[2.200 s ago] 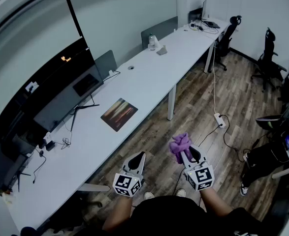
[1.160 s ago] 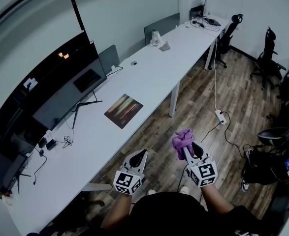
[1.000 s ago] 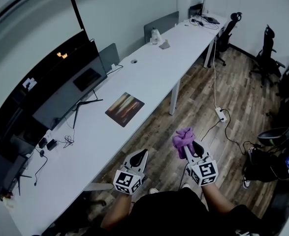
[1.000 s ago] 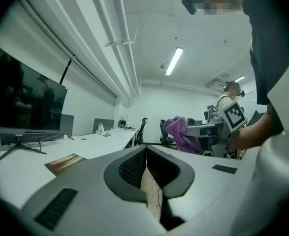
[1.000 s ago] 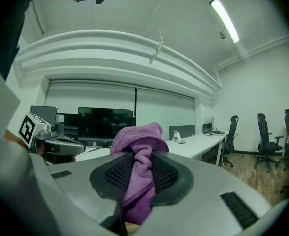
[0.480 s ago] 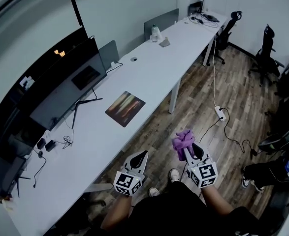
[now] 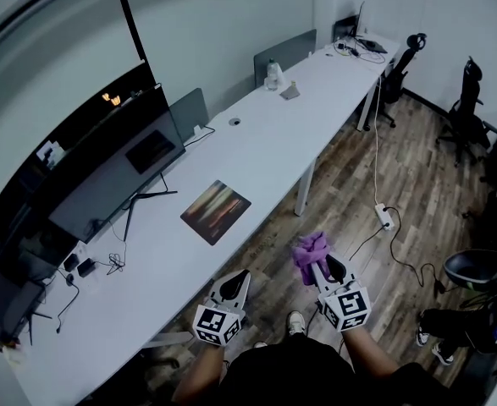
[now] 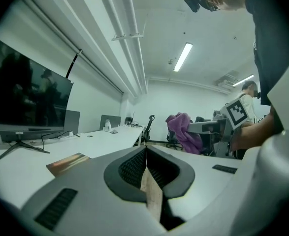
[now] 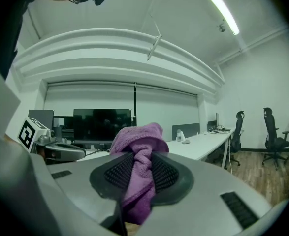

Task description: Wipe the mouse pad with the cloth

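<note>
The mouse pad, brown and orange, lies flat on the long white desk in front of the monitor; it also shows low at the left as the mouse pad in the left gripper view. A purple cloth is bunched between the jaws of my right gripper, which is shut on it over the wooden floor, away from the desk. In the right gripper view the cloth fills the gap. My left gripper is shut with nothing in it, beside the desk's near edge. From its own view the cloth shows at the right.
A large dark monitor stands behind the pad, with cables and small items at its left. A bottle and other bits sit further along the desk. A power strip and cord lie on the floor. Office chairs stand at right.
The view has shifted a little: the desk and pad now sit slightly closer and more to the right. Both grippers keep the same pose, with the cloth still held in the right one.
</note>
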{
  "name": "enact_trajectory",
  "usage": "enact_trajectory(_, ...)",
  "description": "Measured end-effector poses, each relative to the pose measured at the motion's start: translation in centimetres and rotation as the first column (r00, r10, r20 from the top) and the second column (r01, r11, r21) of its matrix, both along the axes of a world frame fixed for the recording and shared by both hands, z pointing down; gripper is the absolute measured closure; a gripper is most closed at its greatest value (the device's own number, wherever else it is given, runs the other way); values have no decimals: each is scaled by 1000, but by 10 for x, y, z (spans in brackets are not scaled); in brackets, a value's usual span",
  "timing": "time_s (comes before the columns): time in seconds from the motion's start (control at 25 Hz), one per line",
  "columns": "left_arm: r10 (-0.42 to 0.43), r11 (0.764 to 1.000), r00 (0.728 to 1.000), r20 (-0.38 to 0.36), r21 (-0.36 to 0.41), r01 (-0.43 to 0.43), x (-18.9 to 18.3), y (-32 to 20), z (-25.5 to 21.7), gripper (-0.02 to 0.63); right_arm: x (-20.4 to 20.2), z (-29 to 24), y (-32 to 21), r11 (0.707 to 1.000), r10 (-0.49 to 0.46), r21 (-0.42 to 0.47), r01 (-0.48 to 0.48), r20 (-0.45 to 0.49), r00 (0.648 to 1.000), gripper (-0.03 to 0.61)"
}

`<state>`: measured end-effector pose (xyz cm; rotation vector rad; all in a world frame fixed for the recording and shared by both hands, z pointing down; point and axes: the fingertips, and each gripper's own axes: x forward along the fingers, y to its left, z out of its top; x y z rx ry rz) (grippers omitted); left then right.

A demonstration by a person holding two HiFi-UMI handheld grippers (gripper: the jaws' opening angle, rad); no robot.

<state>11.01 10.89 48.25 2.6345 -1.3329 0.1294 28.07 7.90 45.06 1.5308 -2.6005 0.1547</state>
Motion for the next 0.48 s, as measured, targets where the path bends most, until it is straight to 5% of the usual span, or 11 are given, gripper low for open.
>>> enact_trajectory(0.48,-87,996,995,44,13,86,18,-71,2,592,27,12,-83,999,-53,3,53,0,999,475)
